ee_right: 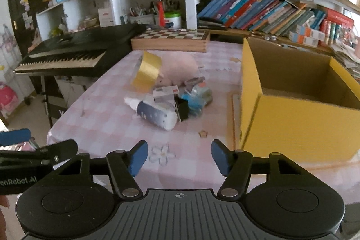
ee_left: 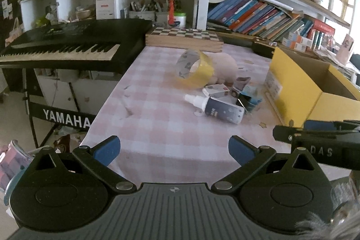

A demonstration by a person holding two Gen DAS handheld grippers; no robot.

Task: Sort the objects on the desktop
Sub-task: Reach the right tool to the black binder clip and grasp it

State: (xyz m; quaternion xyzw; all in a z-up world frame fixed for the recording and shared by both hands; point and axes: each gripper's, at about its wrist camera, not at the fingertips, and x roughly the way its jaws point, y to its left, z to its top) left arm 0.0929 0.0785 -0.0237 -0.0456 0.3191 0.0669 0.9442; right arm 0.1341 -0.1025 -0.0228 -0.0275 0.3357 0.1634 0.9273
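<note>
The yellow box (ee_left: 299, 87) is cut off at the frame edge, and the pink plush (ee_right: 180, 70) sits partly hidden behind the tape roll (ee_right: 147, 71)

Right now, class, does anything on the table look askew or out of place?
Yes. The bottle lies on its side instead of standing, and the tape roll stands tilted on edge, leaning against the pink plush. The small items are heaped together beside the yellow box, not in it.

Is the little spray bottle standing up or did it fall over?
Tipped over. The spray bottle lies on its side on the checked tablecloth, white nozzle pointing left, beside the pile of small things.
</note>
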